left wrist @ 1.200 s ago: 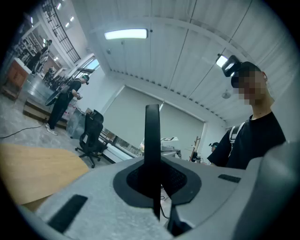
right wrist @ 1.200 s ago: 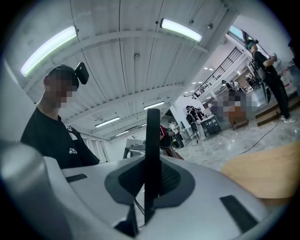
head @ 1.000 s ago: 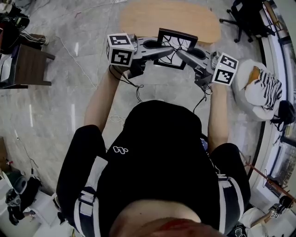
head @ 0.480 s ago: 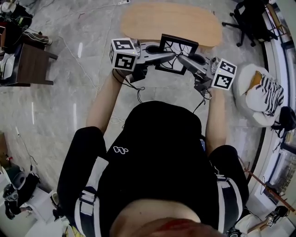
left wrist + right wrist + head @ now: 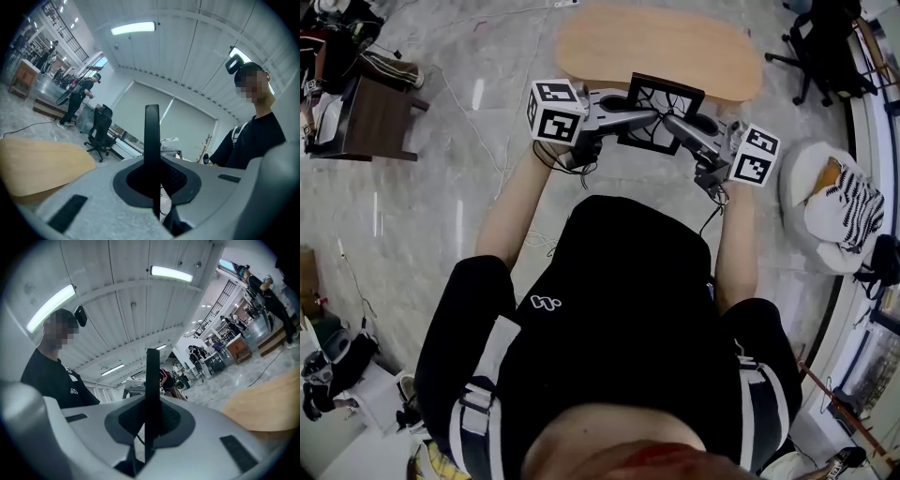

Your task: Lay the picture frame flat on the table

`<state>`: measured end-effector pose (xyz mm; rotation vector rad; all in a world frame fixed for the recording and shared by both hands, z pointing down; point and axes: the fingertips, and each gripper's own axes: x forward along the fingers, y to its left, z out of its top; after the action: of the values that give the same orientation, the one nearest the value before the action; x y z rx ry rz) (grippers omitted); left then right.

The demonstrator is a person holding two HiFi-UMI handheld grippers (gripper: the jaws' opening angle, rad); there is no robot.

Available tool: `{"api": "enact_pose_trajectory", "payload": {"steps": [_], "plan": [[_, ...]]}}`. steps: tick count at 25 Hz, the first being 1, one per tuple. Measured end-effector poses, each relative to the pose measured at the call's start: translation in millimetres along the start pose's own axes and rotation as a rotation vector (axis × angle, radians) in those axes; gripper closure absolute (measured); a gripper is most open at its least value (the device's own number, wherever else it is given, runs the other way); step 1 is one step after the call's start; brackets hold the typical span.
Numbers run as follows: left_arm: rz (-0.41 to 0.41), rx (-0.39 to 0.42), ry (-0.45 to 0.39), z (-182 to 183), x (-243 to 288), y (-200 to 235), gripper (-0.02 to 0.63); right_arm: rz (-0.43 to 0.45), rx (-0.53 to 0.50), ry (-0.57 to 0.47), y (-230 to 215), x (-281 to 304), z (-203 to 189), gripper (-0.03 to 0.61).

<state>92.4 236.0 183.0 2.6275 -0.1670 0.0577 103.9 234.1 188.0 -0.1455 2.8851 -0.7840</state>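
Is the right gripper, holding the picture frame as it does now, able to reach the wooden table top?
Probably yes. The right gripper has its jaws shut on one edge of the picture frame, and the wooden table lies just beyond the frame. Nothing shows between them on that side.

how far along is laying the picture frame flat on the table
Done: the picture frame is picked up, clamped at its side edges by the left gripper and the right gripper. In hand: it is held by the near edge of the oval wooden table, apparently not resting on it. Left: lay it flat there and let go.
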Motion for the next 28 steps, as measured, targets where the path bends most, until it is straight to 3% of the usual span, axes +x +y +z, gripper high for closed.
{"api": "enact_pose_trajectory", "payload": {"steps": [6, 13, 18, 22, 28], "plan": [[-0.013, -0.029, 0.025, 2.2, 6.4, 20.0, 0.595, -0.026, 0.023, -0.019, -20.4, -2.6, 3.1, 0.541], [-0.051, -0.083, 0.054, 5.9, 10.6, 78.3, 0.595, -0.086, 0.072, -0.040, -78.1, 4.9, 6.2, 0.541], [-0.063, -0.146, 0.047, 39.5, 10.0, 166.8, 0.595, -0.128, 0.124, -0.028, -163.5, 26.8, 38.8, 0.541], [-0.047, -0.202, 0.046, 40.4, 9.3, 204.6, 0.595, -0.136, 0.167, -0.021, -200.0, 34.4, 40.3, 0.541], [-0.006, -0.306, 0.037, 78.2, -47.9, 330.4, 0.595, -0.150, 0.268, -0.009, -312.5, 119.4, 68.6, 0.541]]}}
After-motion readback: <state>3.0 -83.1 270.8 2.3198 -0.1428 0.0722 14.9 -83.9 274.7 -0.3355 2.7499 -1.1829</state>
